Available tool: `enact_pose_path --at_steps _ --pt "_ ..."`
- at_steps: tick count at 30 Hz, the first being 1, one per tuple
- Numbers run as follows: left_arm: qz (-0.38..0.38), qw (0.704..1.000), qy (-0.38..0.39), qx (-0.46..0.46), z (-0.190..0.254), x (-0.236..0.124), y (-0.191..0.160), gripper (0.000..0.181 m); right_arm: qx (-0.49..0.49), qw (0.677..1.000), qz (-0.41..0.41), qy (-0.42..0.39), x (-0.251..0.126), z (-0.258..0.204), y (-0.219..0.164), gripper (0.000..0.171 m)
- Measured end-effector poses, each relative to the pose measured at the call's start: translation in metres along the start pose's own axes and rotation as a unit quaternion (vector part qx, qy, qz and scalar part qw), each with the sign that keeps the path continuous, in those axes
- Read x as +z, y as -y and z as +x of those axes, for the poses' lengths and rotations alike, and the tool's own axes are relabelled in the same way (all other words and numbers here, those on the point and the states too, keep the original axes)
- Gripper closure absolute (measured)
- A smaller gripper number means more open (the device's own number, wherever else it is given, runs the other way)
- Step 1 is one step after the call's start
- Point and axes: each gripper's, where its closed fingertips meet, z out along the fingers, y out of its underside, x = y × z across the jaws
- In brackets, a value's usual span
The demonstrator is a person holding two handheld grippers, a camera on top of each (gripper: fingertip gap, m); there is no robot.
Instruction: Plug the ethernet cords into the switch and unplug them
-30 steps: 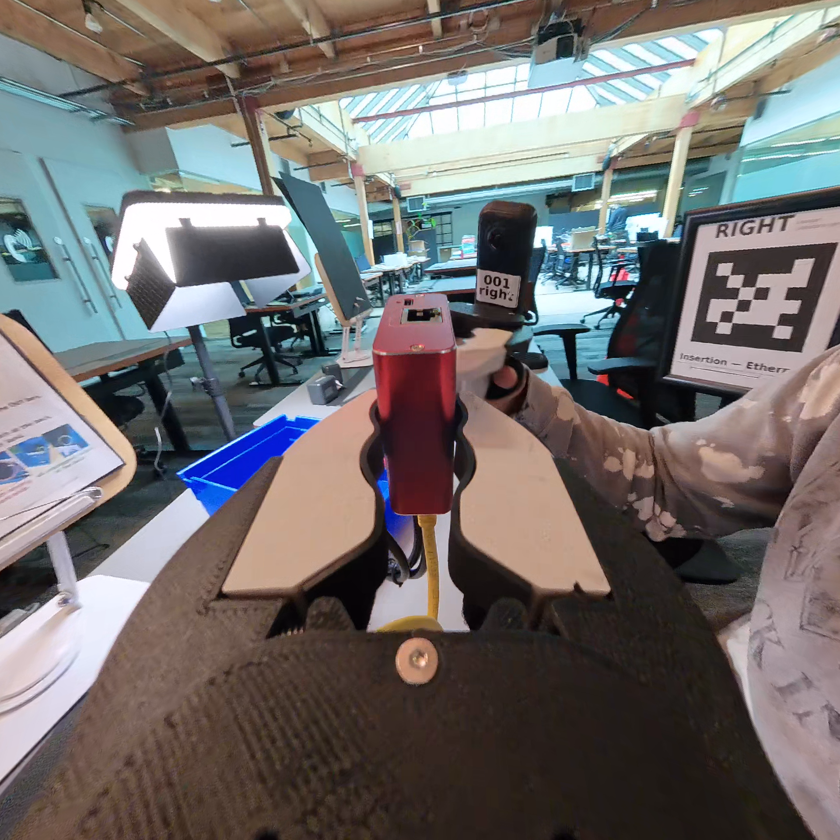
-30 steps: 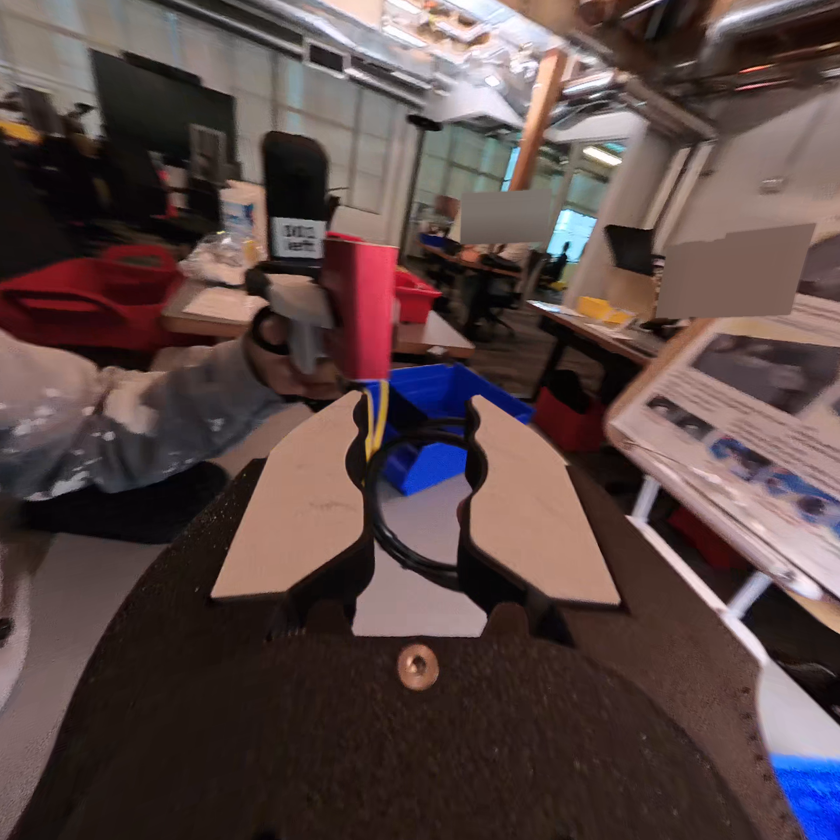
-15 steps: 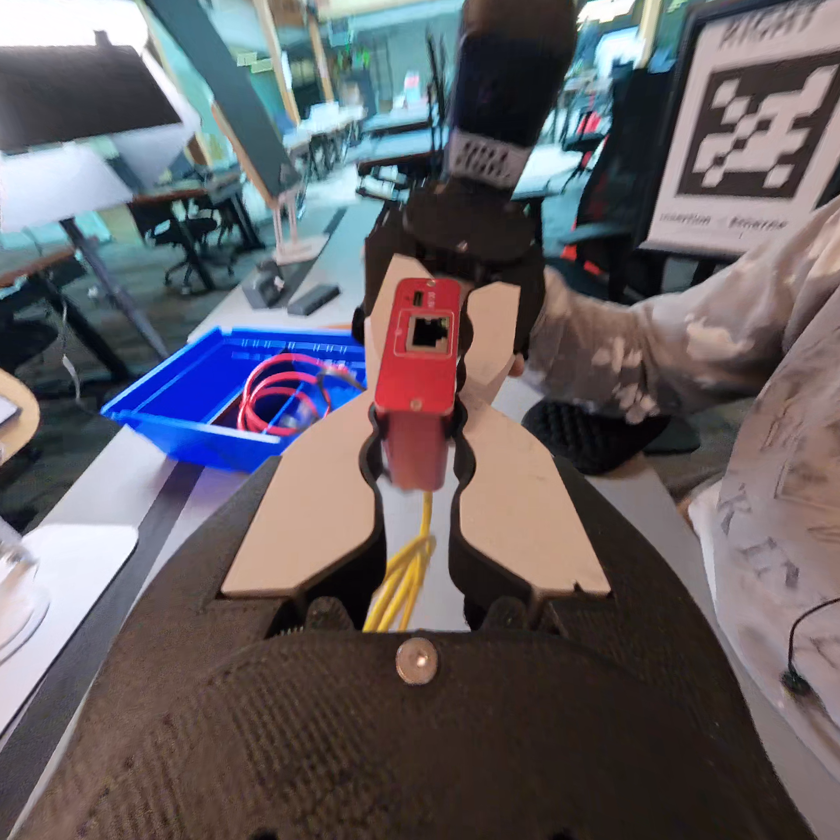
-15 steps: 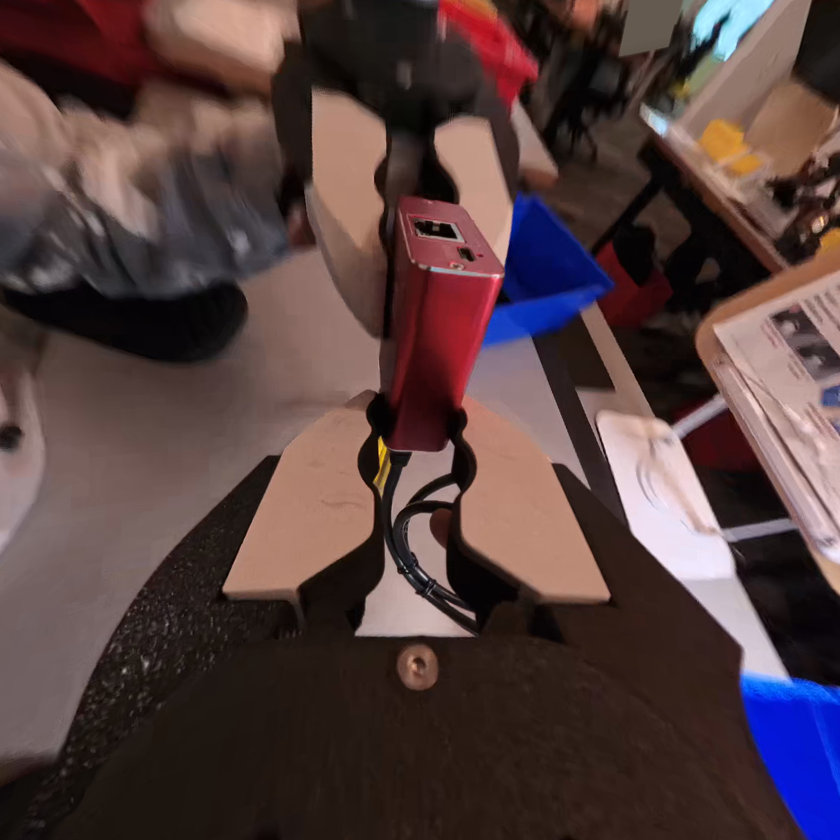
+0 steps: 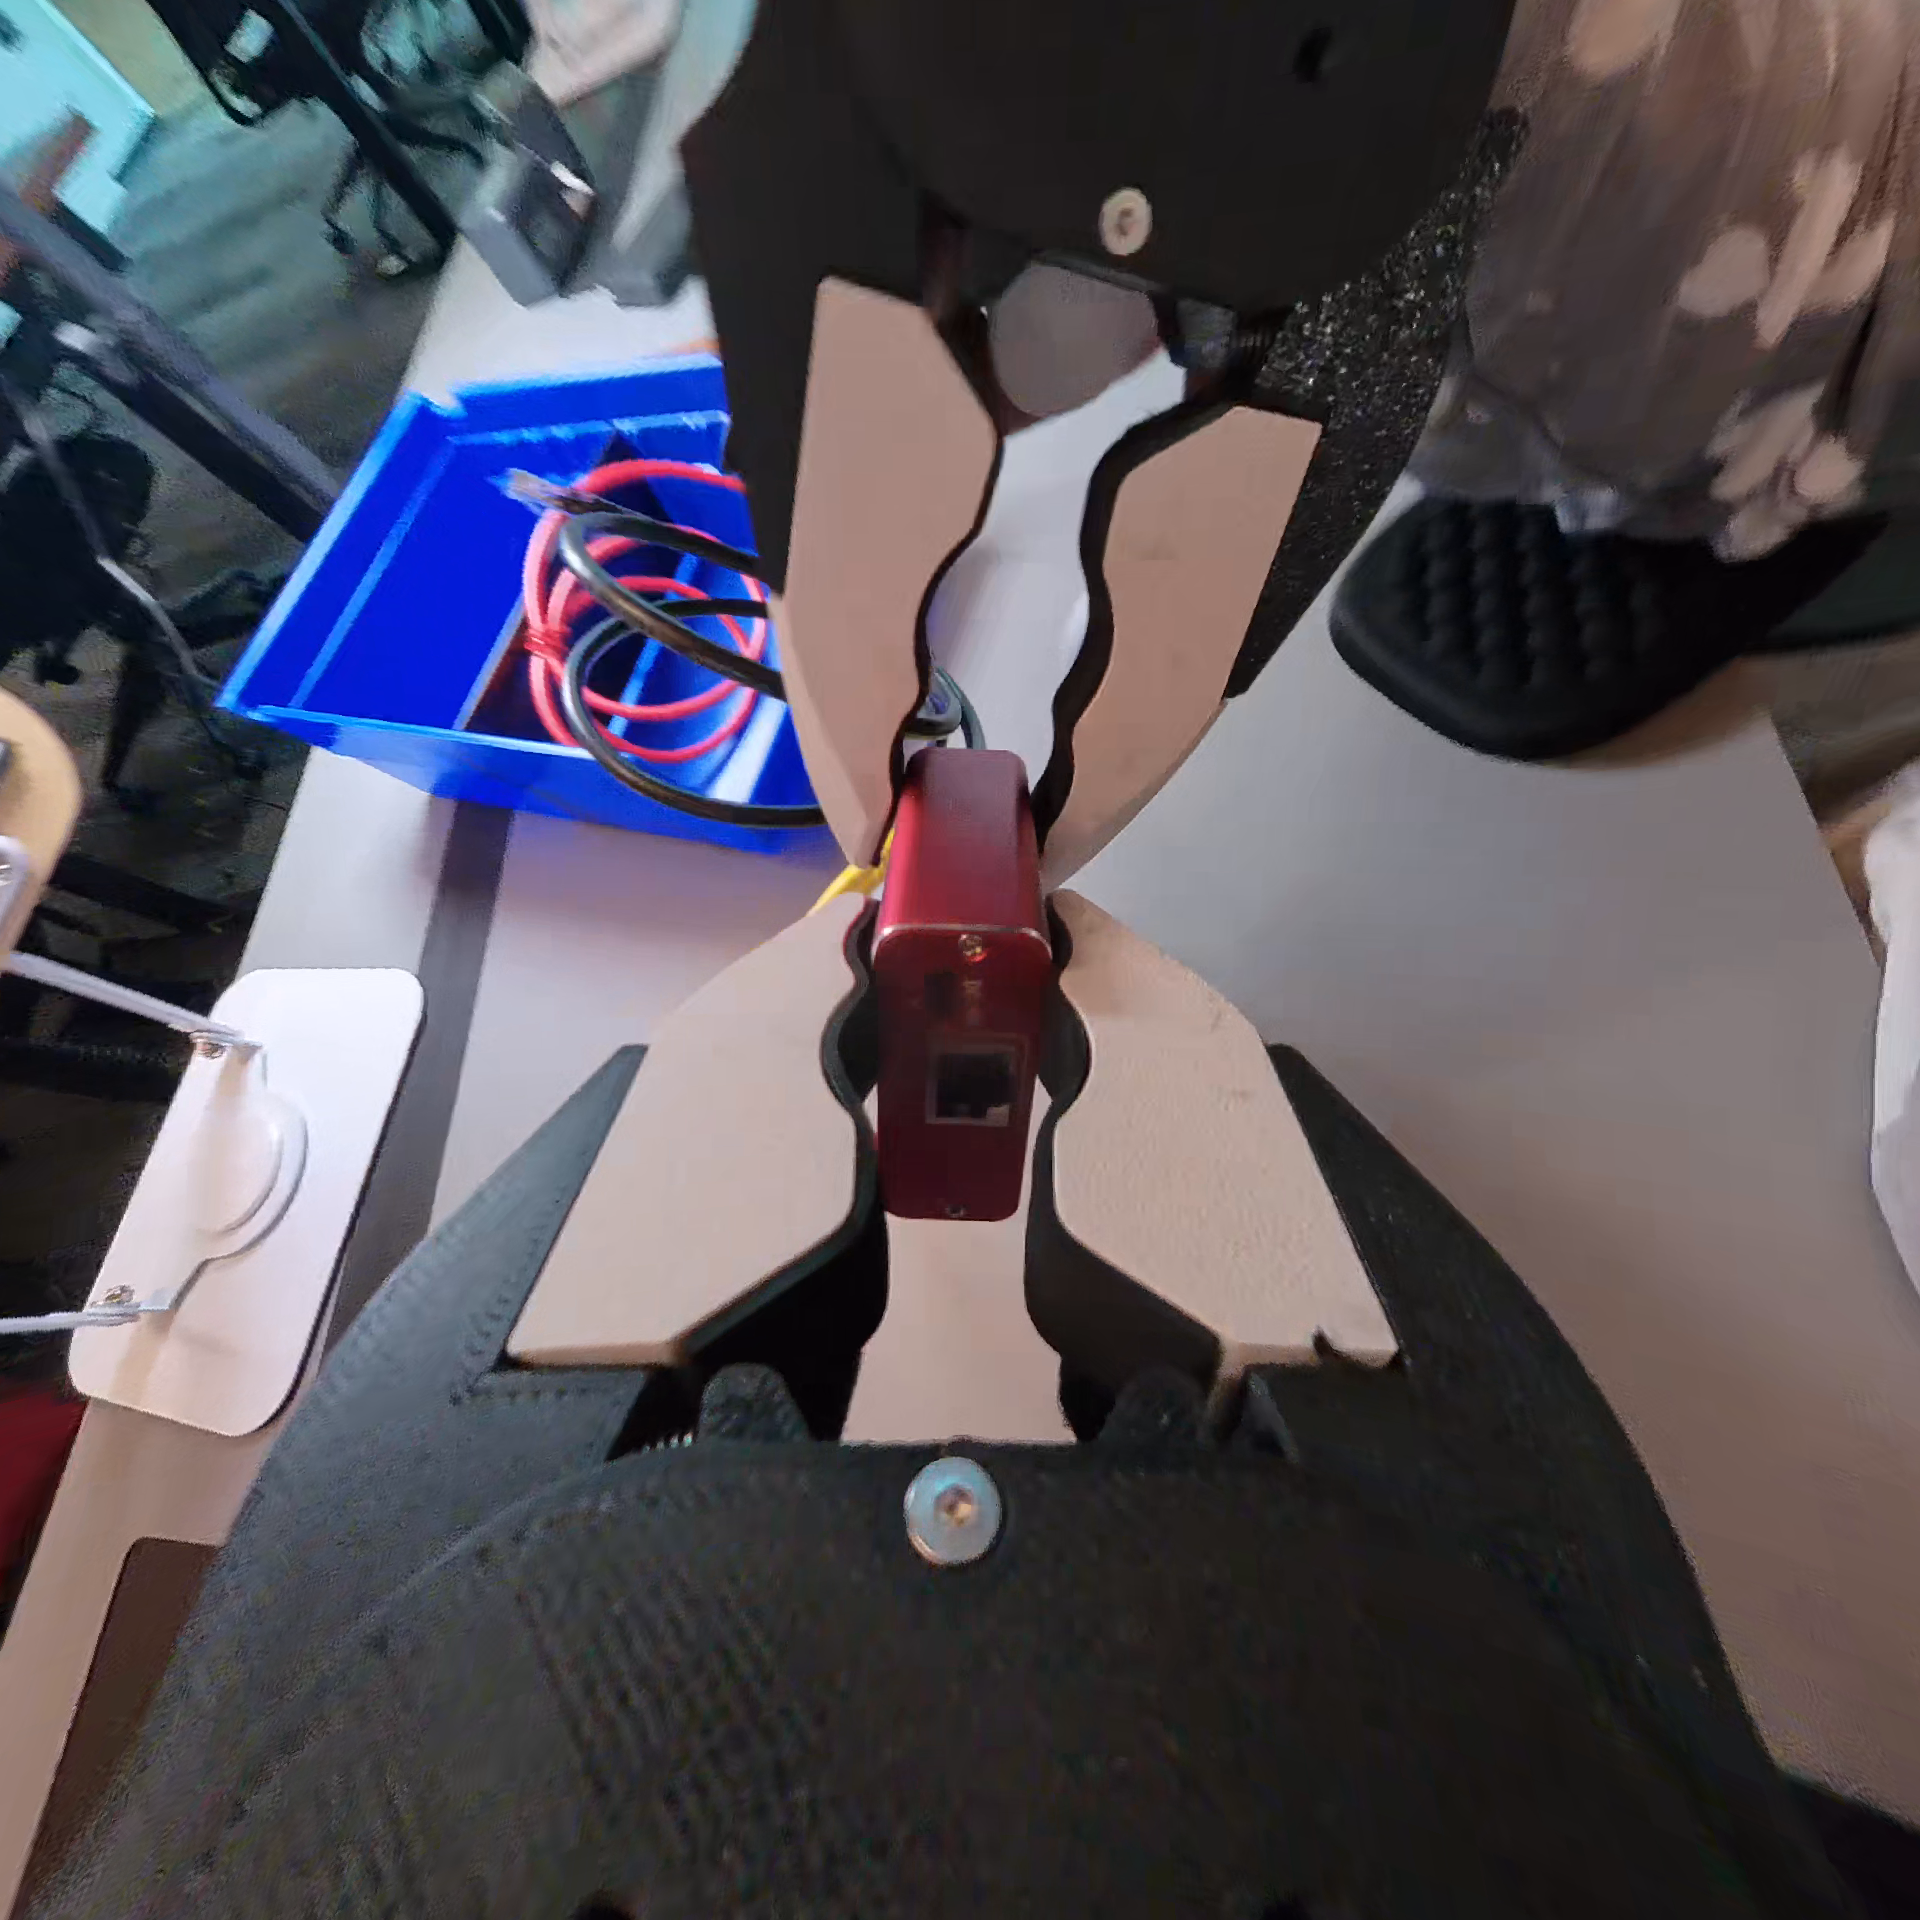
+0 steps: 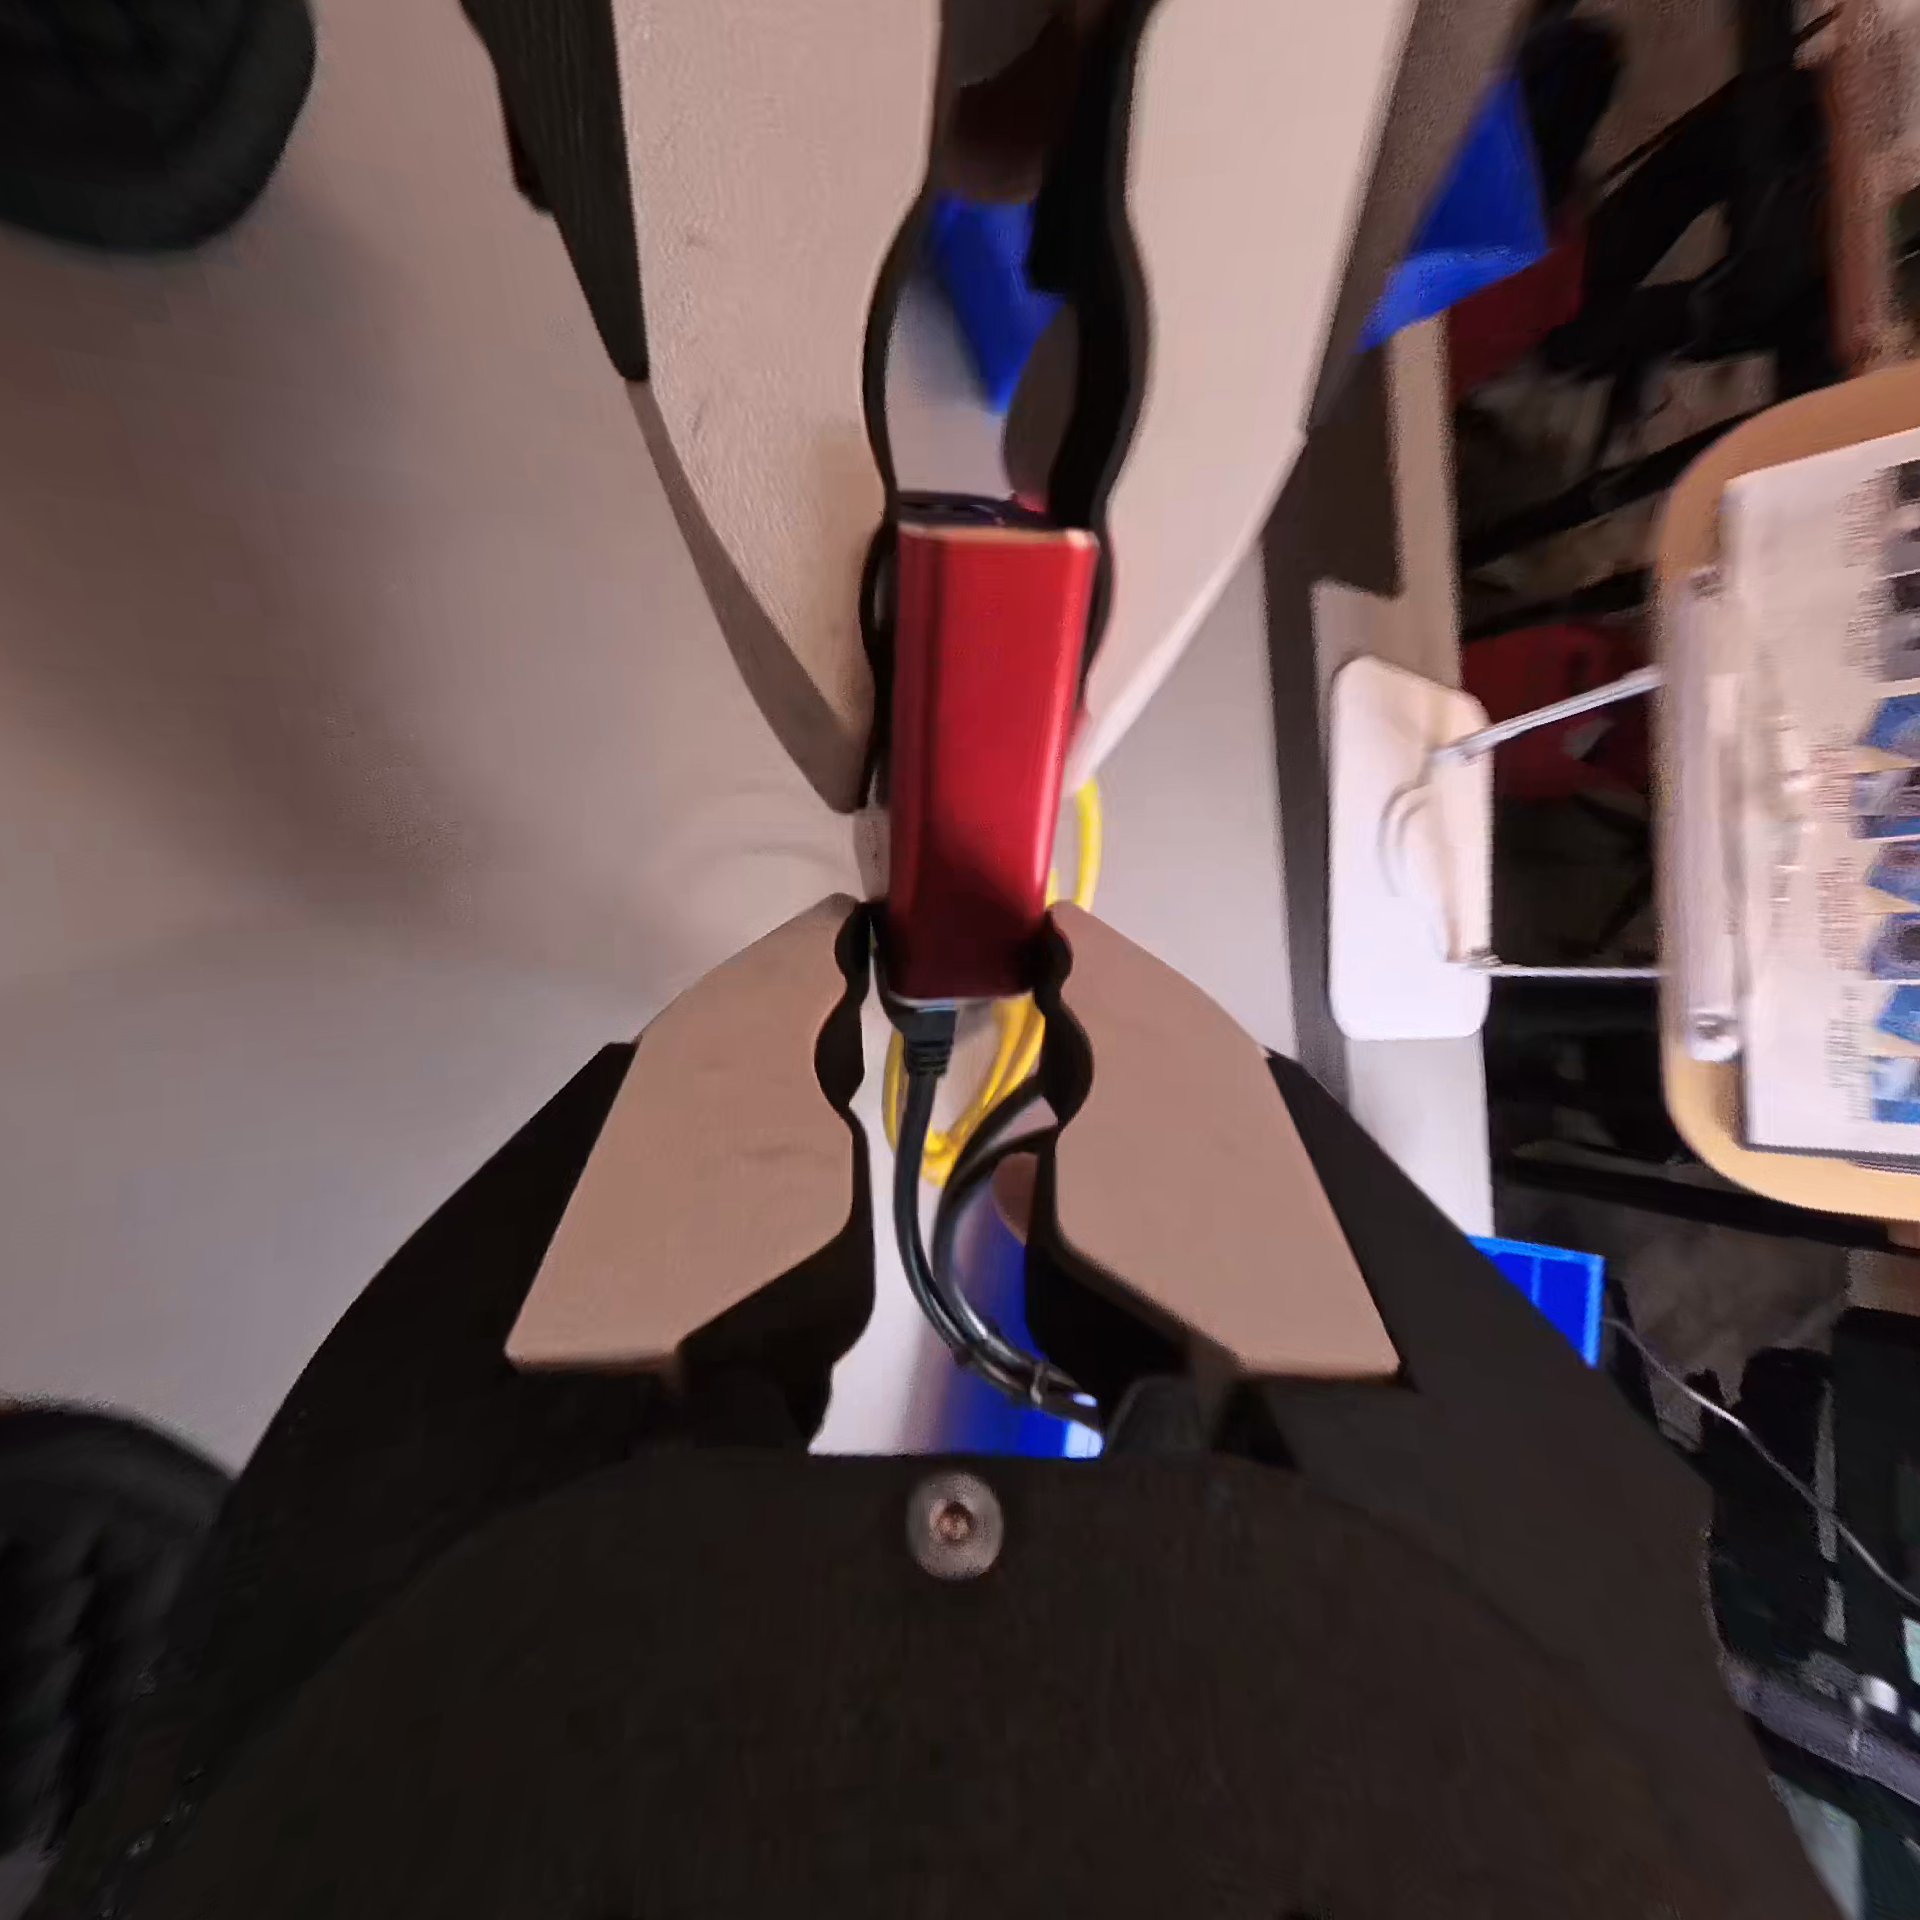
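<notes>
Between both grippers' jaws, switch point(image 5: 961, 997) lengthwise.

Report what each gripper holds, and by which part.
Both clamp the red switch: the left gripper grips the end with the empty port, the right gripper the end where the black cord is plugged in.

Each hand-held gripper is showing the same build: a black, rough-textured printed body, a silver screw sitting at its centre, and two flat tan fingers with wavy black inner edges. The left hand-held gripper point(image 5: 956, 925) and the right hand-held gripper point(image 6: 961, 914) are looking alike. The person's sleeve point(image 5: 1704, 260) is showing grey-brown cloth with pale blotches.
</notes>
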Motion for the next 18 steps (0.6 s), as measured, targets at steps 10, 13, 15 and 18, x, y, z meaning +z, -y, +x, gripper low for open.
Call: enact_pose_path --at_steps 10,13,15,18 --pt "0.345 0.912 -0.013 -0.222 -0.077 -0.092 0.031 0.154 0.207 0.91 0.36 0.008 -0.085 0.051 0.065 0.14" --pt "0.442 0.86 -0.021 -0.253 -0.093 -0.116 0.029 0.153 0.227 0.902 0.364 0.036 -0.055 0.044 0.078 0.135" --pt "0.482 0.831 -0.03 -0.276 -0.1 -0.126 0.028 0.153 0.254 0.887 0.383 0.031 -0.039 0.047 0.086 0.134" --pt "0.489 0.824 -0.044 -0.283 -0.097 -0.122 0.032 0.153 0.294 0.85 0.436 0.023 -0.037 0.058 0.09 0.135"
